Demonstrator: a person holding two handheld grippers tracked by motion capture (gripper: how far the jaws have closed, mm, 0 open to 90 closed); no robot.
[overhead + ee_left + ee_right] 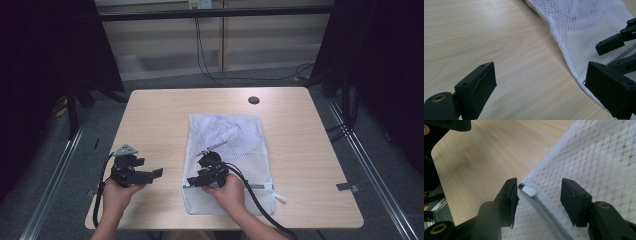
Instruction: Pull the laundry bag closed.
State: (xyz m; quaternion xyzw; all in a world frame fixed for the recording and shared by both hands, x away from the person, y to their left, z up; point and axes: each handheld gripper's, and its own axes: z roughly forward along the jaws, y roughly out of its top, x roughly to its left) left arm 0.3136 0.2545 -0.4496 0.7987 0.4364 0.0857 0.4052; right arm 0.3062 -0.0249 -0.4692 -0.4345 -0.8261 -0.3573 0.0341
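A white mesh laundry bag lies flat in the middle of the light wooden table. Its grey zipper runs along the near edge. My right gripper points left over the bag's near left corner. It stands open, with the white zipper pull on the bag between its jaws, close to the left one. My left gripper is held over bare table left of the bag and is open with nothing in it. The bag's edge and the right gripper's jaws lie ahead of it.
A round black grommet sits near the table's far edge. A small white tab sticks out at the bag's near right corner. A strip of tape marks the right edge. Cables and metal rails are on the floor around the table.
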